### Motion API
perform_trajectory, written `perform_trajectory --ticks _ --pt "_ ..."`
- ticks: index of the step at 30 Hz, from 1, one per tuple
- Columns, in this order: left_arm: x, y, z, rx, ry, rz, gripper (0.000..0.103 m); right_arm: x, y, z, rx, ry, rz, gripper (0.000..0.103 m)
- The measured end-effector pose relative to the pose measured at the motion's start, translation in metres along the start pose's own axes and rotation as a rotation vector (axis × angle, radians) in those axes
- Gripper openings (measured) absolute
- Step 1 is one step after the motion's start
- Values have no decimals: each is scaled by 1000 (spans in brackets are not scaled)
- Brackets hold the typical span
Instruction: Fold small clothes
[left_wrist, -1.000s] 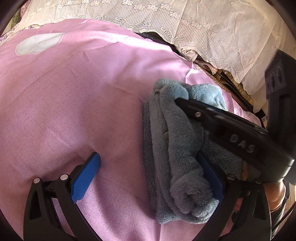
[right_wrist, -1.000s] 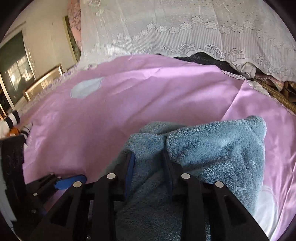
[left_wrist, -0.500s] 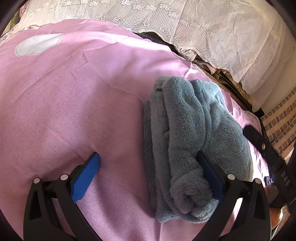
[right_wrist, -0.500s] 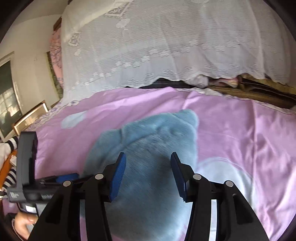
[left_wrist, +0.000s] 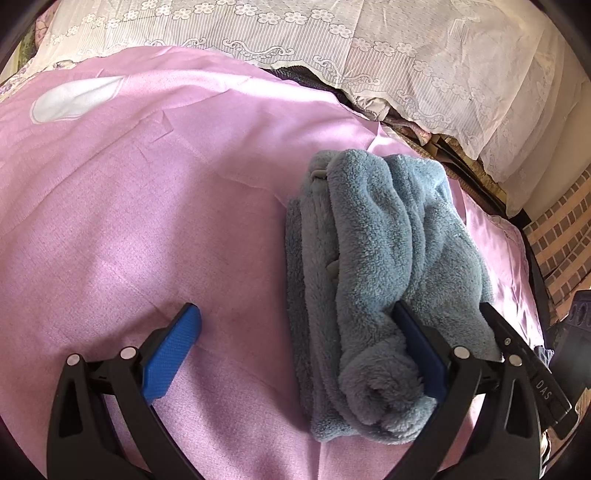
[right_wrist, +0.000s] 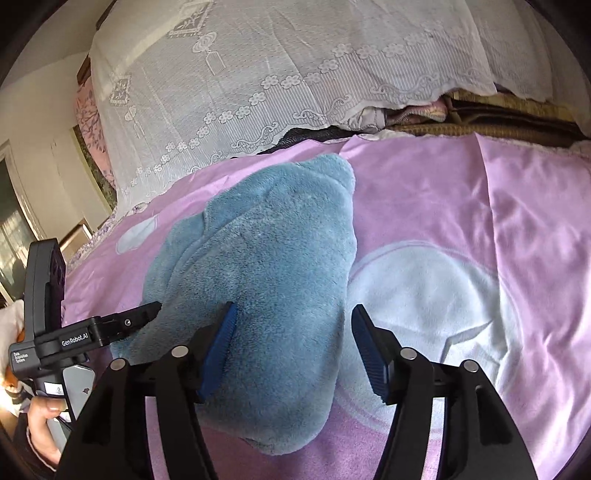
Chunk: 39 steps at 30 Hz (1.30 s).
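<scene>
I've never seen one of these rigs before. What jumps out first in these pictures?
A fluffy blue garment, bundled into folds, lies on a pink sheet and draws the eye first. The black left gripper with blue pads stands wide open, one finger against the bundle's near end; the right gripper, jaws just opened and gripping nothing, hovers over the garment's edge. Behind the sheet hangs a white lace cover.

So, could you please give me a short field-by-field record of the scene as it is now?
garment: fluffy blue fleece garment, folded into a bundle
surface: pink bed sheet
left gripper: open, one pad tucked against the bundle
right gripper: open, jaws just widened, hovering over the garment's edge, nothing gripped
background: white lace cover
</scene>
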<state>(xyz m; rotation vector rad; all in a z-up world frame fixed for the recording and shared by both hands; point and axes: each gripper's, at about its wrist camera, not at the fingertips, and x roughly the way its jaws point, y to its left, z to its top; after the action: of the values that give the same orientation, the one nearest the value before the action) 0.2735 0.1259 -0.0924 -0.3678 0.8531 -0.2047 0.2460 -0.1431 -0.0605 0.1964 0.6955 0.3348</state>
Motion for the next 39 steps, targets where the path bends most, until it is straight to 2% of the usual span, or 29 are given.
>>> perform_trajectory --ticks 2,4,6,8,10,11,12,13,14,19,21,25,28,32,36,39 --pt "-1 0 0 1 1 -3 99 0 -5 -1 31 7 16 76" --pt "-1 3 2 -15 10 -31 99 0 -13 -2 84 8 36 82" --pt "-3 7 4 -47 25 -88 99 -1 -22 0 139 21 81 83" --pt "-6 11 6 -80 48 -217 99 -3 -28 4 179 33 123 84" --pt "-1 6 5 -86 121 -393 99 -2 -34 5 220 49 174 85" --pt "3 2 3 -75 151 -430 99 1 -36 6 242 65 202 85" --pt "8 -5 0 -47 176 -426 99 4 -38 6 263 82 231 86" --pt "13 -13 -4 11 175 -353 99 9 -41 6 288 104 264 87" --pt "15 -16 -6 40 160 -332 99 15 -42 6 312 127 289 88" --pt "23 6 -1 -104 166 -432 99 41 -51 7 426 178 373 92" --pt "29 10 1 -132 153 -452 99 48 -50 10 437 180 385 92" --pt "35 3 4 -104 125 -447 99 60 -37 14 390 182 373 92" --pt "36 -3 6 -81 101 -436 99 61 -26 12 329 150 341 77" --pt "27 -12 4 -28 52 -418 87 53 -17 12 268 107 312 65" --pt "10 -16 3 1 -6 -412 76 37 1 15 175 49 282 62" --pt "-13 -20 0 31 -55 -403 75 15 15 17 121 -2 286 62"
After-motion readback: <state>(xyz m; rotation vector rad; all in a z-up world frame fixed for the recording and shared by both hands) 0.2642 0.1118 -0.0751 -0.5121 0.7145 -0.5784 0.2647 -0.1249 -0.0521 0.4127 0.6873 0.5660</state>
